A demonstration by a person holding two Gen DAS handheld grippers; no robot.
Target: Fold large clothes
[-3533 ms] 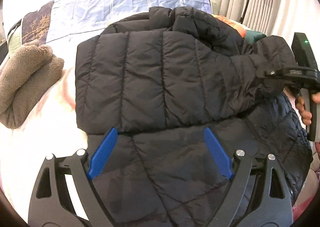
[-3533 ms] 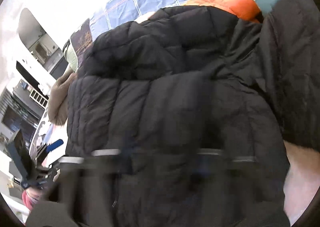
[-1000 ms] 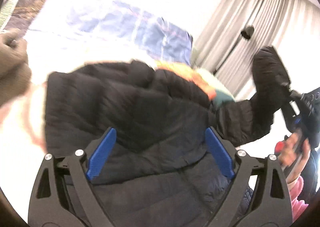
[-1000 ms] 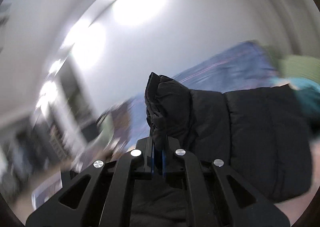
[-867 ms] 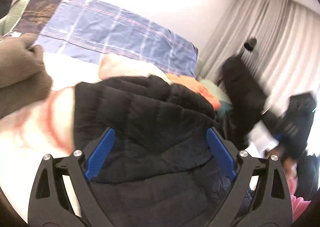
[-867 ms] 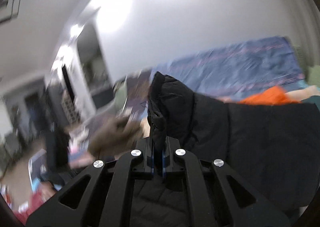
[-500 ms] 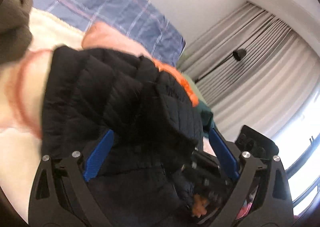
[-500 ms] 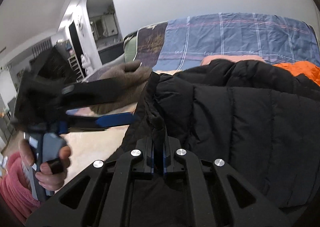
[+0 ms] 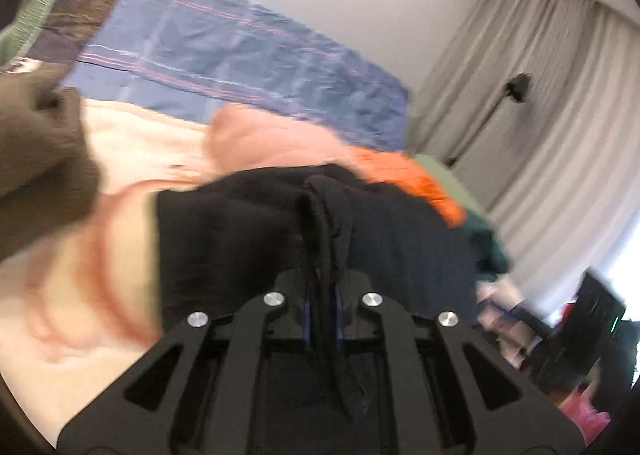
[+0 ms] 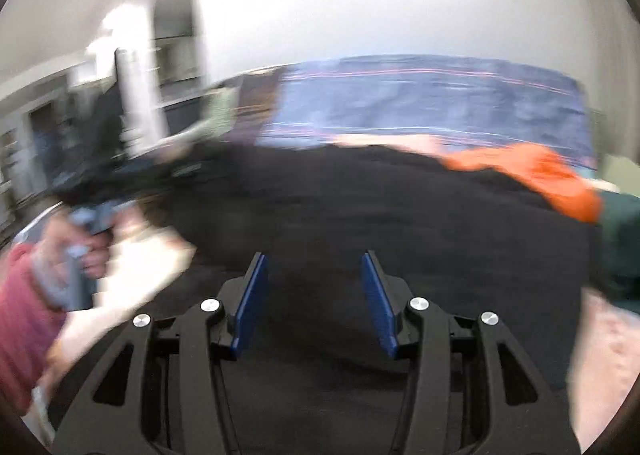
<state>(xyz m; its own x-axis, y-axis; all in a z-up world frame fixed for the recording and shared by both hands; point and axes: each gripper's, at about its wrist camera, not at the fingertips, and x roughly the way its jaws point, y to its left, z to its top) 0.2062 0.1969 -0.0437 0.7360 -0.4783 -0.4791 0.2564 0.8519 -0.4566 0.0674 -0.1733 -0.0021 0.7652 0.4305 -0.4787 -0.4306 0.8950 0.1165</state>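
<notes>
A black quilted puffer jacket [image 9: 400,239] lies on the bed and fills the lower middle of both views [image 10: 400,215]. My left gripper [image 9: 321,311] is shut on a bunched fold of the jacket, likely its sleeve end, which sticks up between the blue pads. My right gripper [image 10: 316,303] is open and empty, its blue pads [image 10: 250,307] spread just above the jacket's black fabric. The left gripper and the hand holding it show blurred at the left of the right wrist view [image 10: 92,215].
A brown fleece garment [image 9: 36,159] lies at the left. An orange garment [image 9: 404,179] and a dark green one [image 9: 486,239] lie behind the jacket. A blue plaid cover [image 9: 240,59] spans the bed's far side. Curtains [image 9: 540,135] hang at the right.
My right gripper let go of the jacket's sleeve end and opened. My left gripper closed on that bunched fabric. Both views are blurred by fast motion.
</notes>
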